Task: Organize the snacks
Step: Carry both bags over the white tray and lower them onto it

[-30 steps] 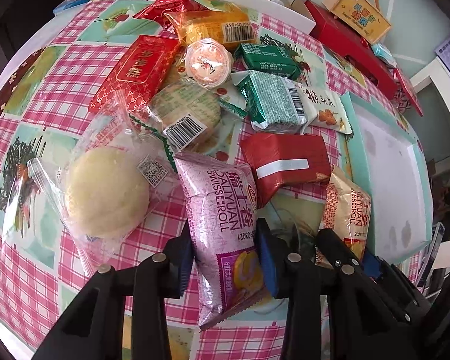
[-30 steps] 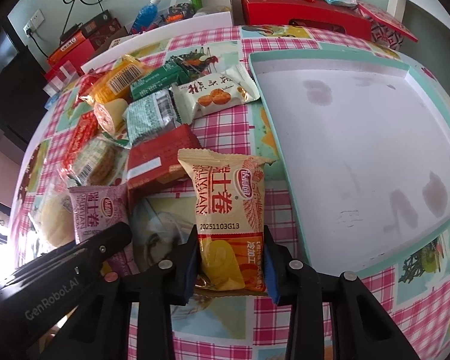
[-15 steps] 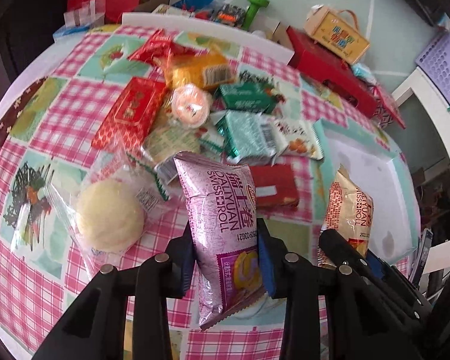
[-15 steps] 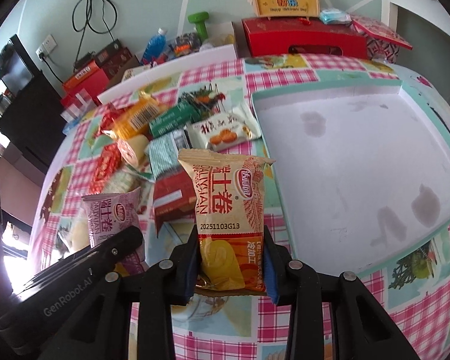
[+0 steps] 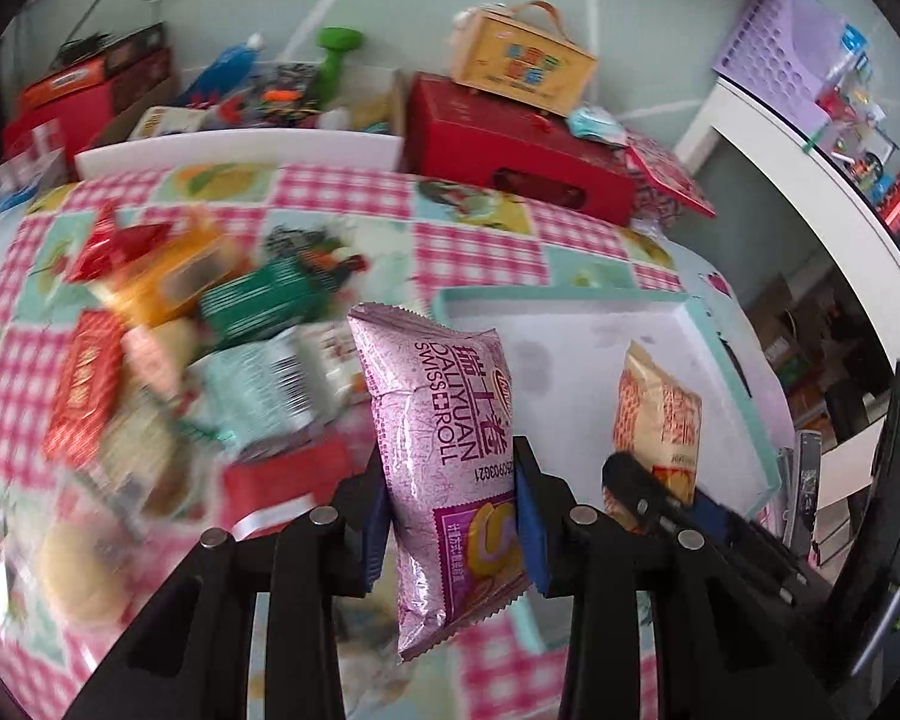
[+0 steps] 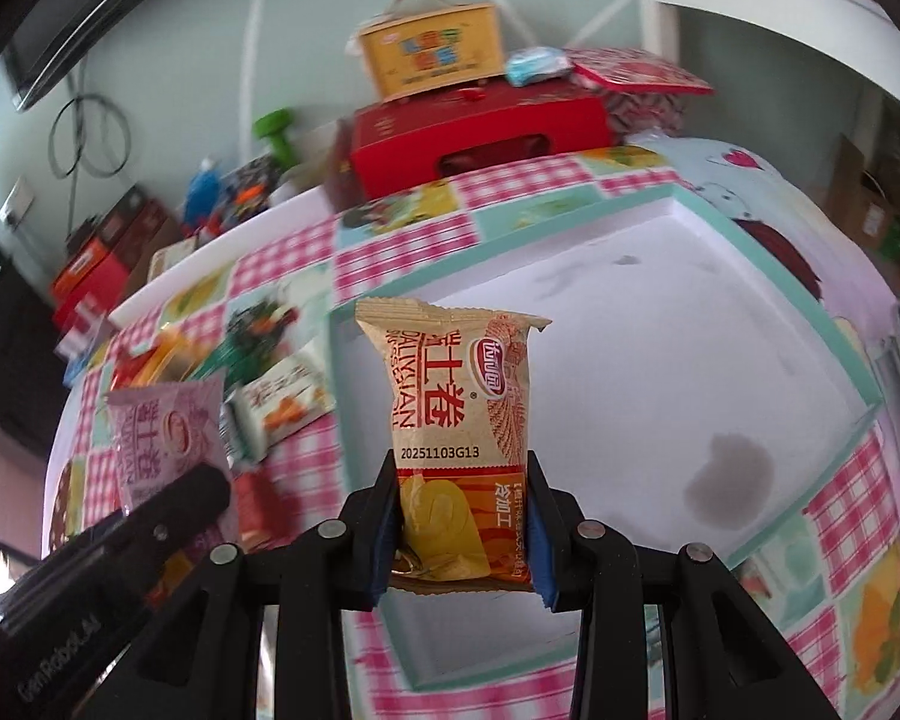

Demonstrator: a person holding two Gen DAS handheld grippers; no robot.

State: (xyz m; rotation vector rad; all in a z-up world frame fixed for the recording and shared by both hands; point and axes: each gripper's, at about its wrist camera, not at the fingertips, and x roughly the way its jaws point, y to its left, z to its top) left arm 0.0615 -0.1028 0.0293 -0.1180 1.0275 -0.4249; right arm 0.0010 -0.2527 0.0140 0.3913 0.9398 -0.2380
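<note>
Lifted clear of the snack pile (image 5: pixel 222 360) within a second, the purple roll (image 5: pixel 450 456) and orange roll (image 6: pixel 462 456) are clamped in left gripper (image 5: pixel 450 516) and right gripper (image 6: pixel 462 540) and carried over the tray (image 6: pixel 750 252), suggesting placement is next.

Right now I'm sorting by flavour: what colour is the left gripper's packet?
Pink-purple packet, clearest in the left wrist view.

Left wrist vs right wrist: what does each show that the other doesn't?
Left wrist only: purple basket on the white shelf, and the blurred round bun.
Right wrist only: dark stain in the tray, plus a wall outlet.
Both: pink pack in the left gripper, orange pack in the right gripper, teal tray, red box.
</note>
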